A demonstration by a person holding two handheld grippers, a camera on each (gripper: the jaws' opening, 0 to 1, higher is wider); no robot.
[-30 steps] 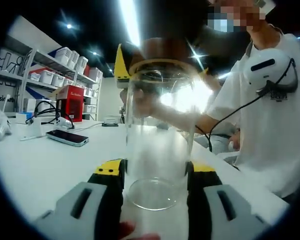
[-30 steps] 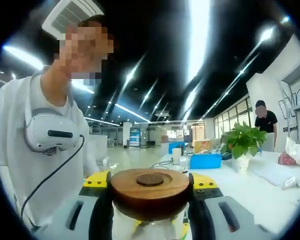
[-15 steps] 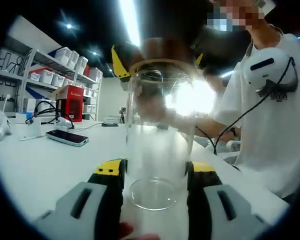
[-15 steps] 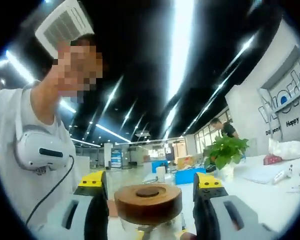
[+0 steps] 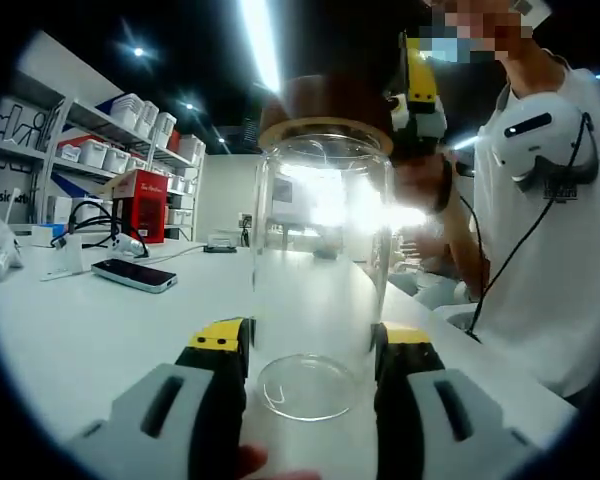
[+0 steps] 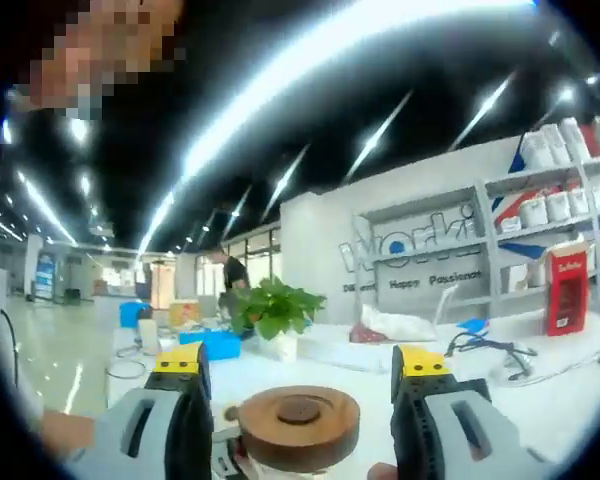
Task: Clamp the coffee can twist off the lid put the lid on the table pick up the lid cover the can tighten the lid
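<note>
The coffee can is a clear glass jar [image 5: 320,270] standing on the white table [image 5: 80,330]. My left gripper [image 5: 310,340] is shut on its lower body, a yellow-tipped jaw on each side. A round wooden lid [image 5: 325,100] sits on the jar's mouth. In the right gripper view the same lid [image 6: 298,425] lies low between the jaws of my right gripper [image 6: 300,365], which is open with a gap on both sides of the lid. The right gripper [image 5: 417,85] also appears in the left gripper view, up beside the lid's right edge.
A person in a white shirt [image 5: 540,240] sits close on the right. A phone [image 5: 135,275], cables and a red box [image 5: 140,205] lie at the left of the table, below shelves of white bins [image 5: 130,110]. A potted plant [image 6: 273,310] and blue box [image 6: 215,343] stand farther off.
My right gripper, shut on the lid a second ago, opened and let go. It has since swung round to the lid's right side. The left gripper and jar have stayed put.
</note>
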